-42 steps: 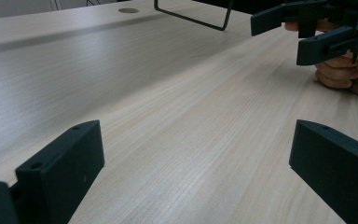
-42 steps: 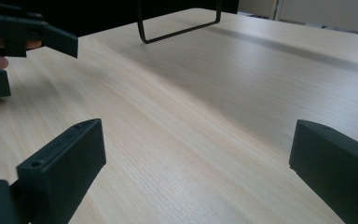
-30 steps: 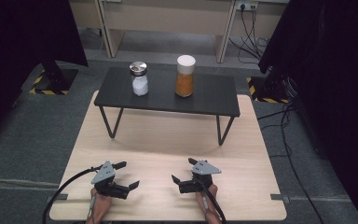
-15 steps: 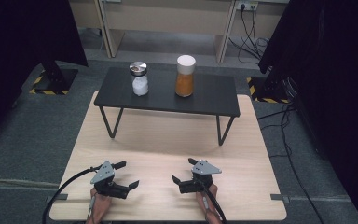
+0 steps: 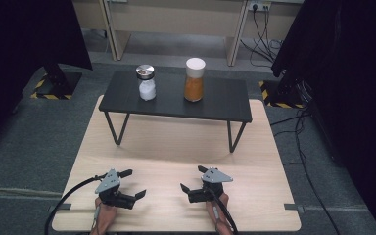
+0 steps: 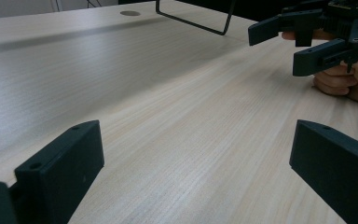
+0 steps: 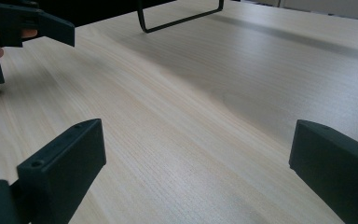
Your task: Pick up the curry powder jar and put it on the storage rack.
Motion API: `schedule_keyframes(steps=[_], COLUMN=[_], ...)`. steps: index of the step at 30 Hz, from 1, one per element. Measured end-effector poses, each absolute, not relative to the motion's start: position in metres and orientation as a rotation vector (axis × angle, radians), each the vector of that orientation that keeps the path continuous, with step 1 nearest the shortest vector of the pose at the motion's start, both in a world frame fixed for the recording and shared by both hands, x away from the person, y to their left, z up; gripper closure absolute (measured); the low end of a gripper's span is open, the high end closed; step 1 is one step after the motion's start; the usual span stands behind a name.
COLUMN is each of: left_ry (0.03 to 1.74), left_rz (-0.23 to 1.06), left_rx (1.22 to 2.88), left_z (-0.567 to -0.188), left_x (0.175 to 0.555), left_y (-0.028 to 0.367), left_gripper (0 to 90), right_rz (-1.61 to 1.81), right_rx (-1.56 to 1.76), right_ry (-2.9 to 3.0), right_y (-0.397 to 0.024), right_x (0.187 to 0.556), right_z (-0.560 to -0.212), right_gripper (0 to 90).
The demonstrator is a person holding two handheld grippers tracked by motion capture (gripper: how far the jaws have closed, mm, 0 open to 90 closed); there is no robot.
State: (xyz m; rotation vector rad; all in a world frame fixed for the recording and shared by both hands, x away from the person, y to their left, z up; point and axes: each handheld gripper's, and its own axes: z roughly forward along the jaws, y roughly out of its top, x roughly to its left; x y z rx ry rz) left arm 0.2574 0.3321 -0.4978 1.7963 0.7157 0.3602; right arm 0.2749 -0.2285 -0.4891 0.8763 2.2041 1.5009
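Grey carpet surrounds the pale wooden bench [image 5: 176,147] in the high view, and on its far half stands a low black stand [image 5: 176,100] on thin metal legs. On that stand sit a glass shaker of white grains with a metal cap [image 5: 147,84] at the left and a taller jar of orange powder with a white lid [image 5: 194,81] just right of it, the two near each other but apart. My left tongs [image 5: 133,185] and my right tongs [image 5: 186,190] rest low at the near edge, facing each other across bare wood, both spread wide and holding nothing, well apart from the shaker and jar. From the left gripper view, my own two black jaws stand far apart over the wood grain, and the right tongs [image 6: 279,44] show at the far right, open, with fingers [image 6: 335,81] curled behind them; a leg of the stand [image 6: 196,23] shows far off. From the right gripper view, the jaws are again wide with bare bench between them, the left tongs [image 7: 9,42] at the far left and another stand leg [image 7: 182,18] beyond.
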Motion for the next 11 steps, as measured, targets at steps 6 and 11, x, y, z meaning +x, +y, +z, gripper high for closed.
schedule_keyframes(steps=[6,11], left_ry=[0.718,0.722], left_rz=[0.358,0.356], left_rx=[1.792,1.791], left_z=[-0.4983,-0.4982], left_x=[0.2575,0.258], left_y=[0.3327,0.3325], left_gripper=[1.9,1.9], right_rz=[1.523,1.521], right_rx=[0.891,0.89], right_ry=[2.199,2.202], right_y=[-0.2315,-0.2314], right_x=[0.2763,0.2766], right_z=[-0.4904,-0.4901], right_gripper=[3.5,3.5])
